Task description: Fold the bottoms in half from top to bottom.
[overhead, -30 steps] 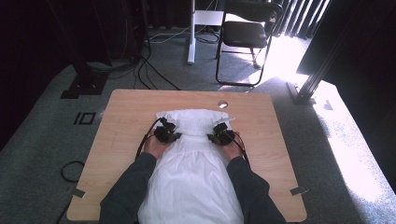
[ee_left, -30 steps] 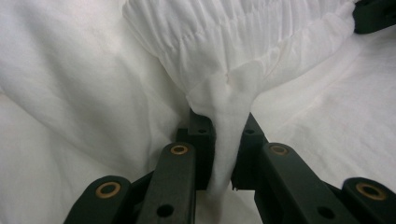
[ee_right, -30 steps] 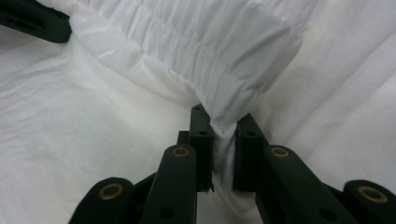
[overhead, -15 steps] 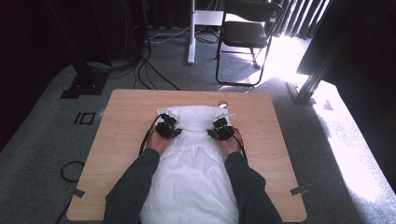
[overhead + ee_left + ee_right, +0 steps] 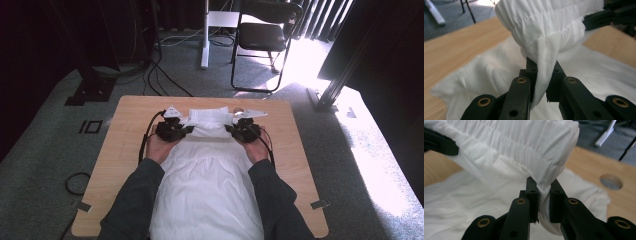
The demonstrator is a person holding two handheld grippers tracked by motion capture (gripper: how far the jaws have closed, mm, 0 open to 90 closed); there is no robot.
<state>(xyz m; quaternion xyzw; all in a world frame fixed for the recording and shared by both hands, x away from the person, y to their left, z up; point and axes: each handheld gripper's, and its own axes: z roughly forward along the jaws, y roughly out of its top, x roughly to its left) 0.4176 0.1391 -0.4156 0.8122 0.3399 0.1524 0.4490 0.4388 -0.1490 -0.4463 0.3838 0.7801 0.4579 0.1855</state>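
The left gripper (image 5: 541,75) had its two black jaws pinched on a fold of the white garment (image 5: 207,180), the cloth squeezed into a narrow strip between them and spilling out below. The right gripper (image 5: 542,195) gripped the same way, its jaws pressed onto a bunched edge just under the gathered, elastic-looking band (image 5: 524,147) of the garment. In both gripper views that ruffled band hung lifted above the jaws, clear of the rest of the cloth, which lay flat on the table beneath.

From the high view, the left gripper (image 5: 172,130) and the right gripper (image 5: 245,131) held the far end of the garment at its two corners, with the band (image 5: 209,116) stretched between them. A hand (image 5: 159,147) and the other hand (image 5: 256,150) carried the grippers, dark sleeves (image 5: 132,200) reaching in from the near edge. The garment ran from the grippers back toward the person, covering the middle of the wooden table (image 5: 125,125) and hanging off its near edge.

A round hole (image 5: 611,181) in the tabletop sat just beyond the cloth on the right gripper's side. Behind the table stood a black chair (image 5: 265,37) on grey carpet (image 5: 45,150), with cables (image 5: 165,65) trailing across it.

No brand, label or writing could be read on the garment, the grippers or the table.
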